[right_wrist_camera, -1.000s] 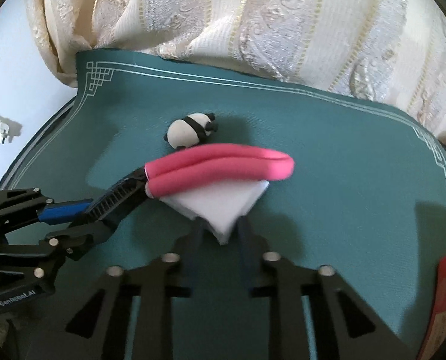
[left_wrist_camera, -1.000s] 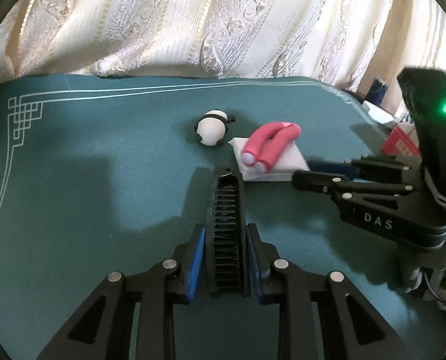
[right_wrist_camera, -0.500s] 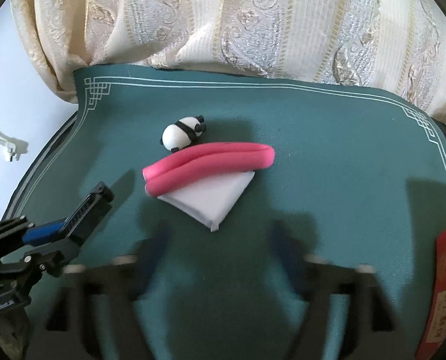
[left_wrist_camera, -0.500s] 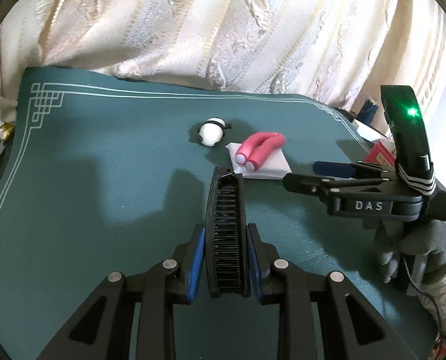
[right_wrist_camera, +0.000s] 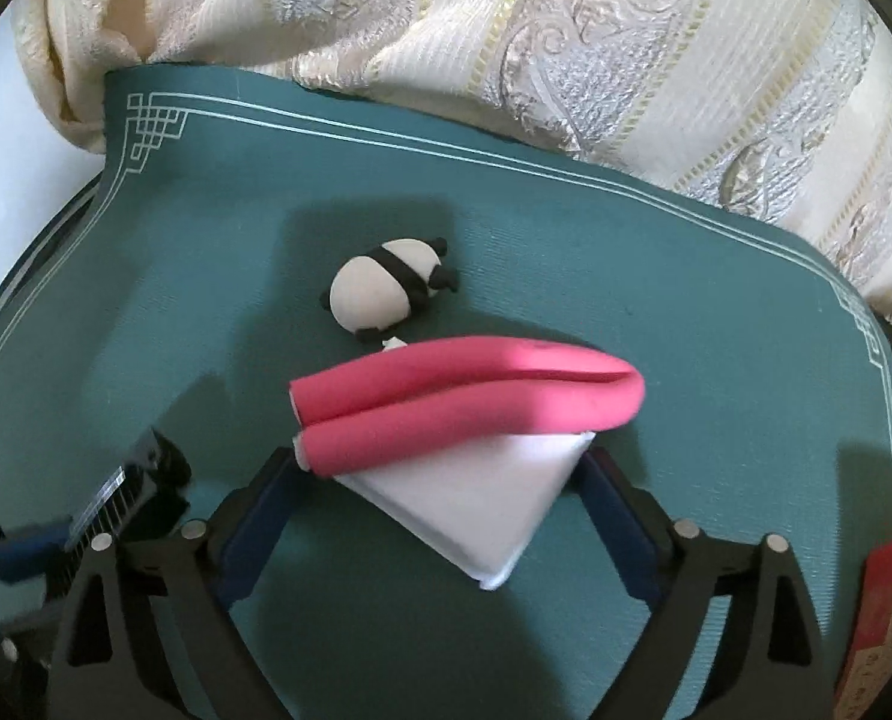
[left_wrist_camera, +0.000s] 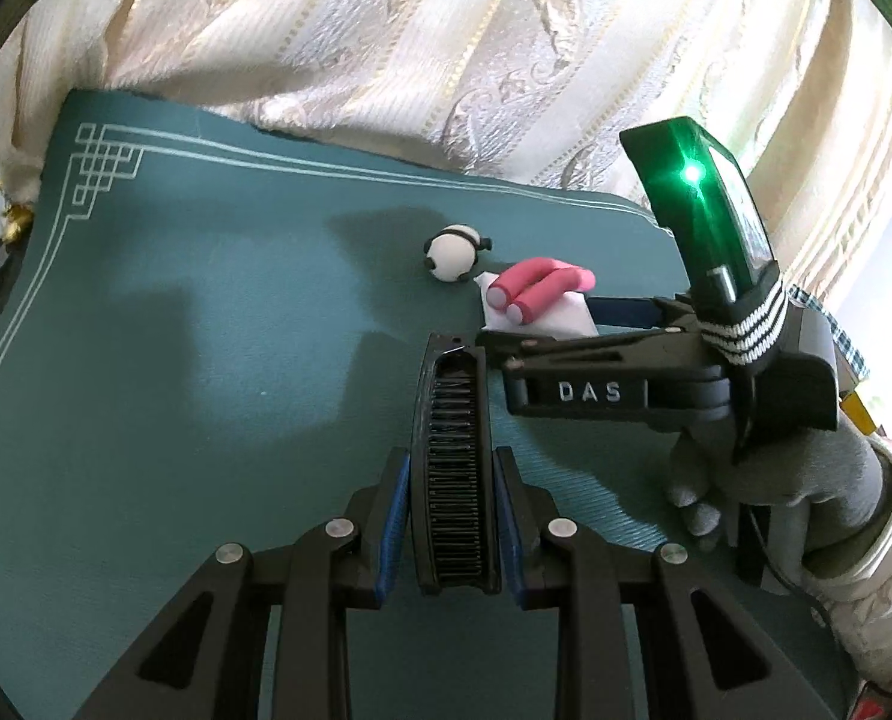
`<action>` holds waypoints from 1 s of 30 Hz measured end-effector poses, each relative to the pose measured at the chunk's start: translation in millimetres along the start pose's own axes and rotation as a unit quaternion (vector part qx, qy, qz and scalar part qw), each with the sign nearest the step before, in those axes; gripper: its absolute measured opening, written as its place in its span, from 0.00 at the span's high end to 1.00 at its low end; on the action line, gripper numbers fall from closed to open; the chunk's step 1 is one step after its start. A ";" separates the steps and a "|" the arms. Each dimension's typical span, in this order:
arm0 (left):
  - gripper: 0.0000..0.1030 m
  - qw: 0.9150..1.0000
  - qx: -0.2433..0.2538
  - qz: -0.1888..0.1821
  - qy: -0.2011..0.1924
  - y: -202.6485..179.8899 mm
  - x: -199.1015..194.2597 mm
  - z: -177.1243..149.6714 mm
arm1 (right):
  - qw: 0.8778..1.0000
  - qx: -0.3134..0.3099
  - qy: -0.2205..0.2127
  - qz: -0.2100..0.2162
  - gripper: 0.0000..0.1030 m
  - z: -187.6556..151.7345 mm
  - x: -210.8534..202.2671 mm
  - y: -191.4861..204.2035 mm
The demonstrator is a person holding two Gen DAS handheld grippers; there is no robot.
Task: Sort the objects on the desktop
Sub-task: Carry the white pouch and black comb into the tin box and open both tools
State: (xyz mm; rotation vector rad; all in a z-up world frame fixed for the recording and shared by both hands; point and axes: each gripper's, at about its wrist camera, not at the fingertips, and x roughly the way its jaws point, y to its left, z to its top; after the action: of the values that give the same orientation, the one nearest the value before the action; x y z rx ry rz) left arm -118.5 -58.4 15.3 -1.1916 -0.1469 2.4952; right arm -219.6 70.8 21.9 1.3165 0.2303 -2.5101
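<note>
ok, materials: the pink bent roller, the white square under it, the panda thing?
Pink roller: looks like soft foam, matte, with no glare and a creased bend. White square: likely folded paper or tissue, matte, with crisp layered edges; cloth is possible. Panda: smooth and slightly satin, maybe rubber or plastic; the look leaves it open.

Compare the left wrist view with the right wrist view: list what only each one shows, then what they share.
Only the left wrist view: the gloved hand holding the right gripper's handle, and the green light on it.
Only the right wrist view: a red box at the right edge, and the right gripper open around the white pad.
Both: the panda toy, pink foam roll, black comb in the left gripper, green mat, curtain.
</note>
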 end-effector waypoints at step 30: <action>0.73 0.998 0.044 -0.029 -0.035 -51.9 -34.4 -12.8 | 0.986 0.096 -0.089 0.101 0.25 -154.9 -176.7 -55.1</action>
State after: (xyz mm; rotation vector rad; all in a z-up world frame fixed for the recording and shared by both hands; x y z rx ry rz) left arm -74.1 -23.9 45.1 -1.0511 -0.0878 2.4676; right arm -23.0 198.3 79.5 1.1080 -0.1808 -2.5037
